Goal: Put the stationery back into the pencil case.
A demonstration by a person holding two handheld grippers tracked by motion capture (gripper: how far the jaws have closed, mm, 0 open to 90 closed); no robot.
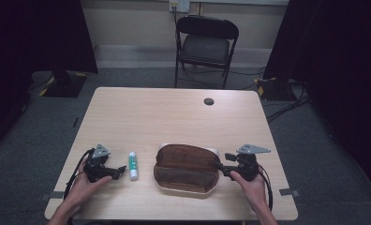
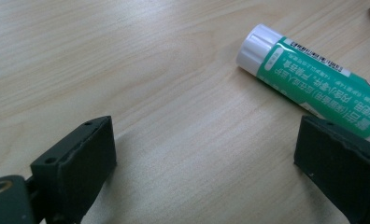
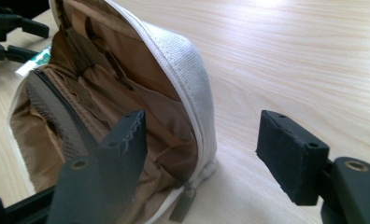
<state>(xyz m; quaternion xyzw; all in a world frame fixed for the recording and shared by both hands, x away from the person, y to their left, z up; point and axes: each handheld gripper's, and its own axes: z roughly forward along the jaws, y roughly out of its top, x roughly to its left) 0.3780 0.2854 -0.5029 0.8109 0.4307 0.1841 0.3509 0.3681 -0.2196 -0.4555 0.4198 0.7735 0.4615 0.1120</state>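
Right tool [image 1: 219, 167]: jaws apart, astride the zip end of the open pencil case [image 1: 186, 169], pads not pressing; white rim and zip pull [image 3: 182, 206] sit between them.

Left tool [image 1: 120, 171]: jaws spread, empty, low over the bench [image 1: 141, 108]; glue stick [image 1: 133, 165] just beside one jaw, lying flat between this tool and the case.

Risks: the stick is round, so a jaw nudge would likely roll it; the soft case flap may sag shut with nothing gripping it.

Room: far half of bench bare; near edge close to both hands.
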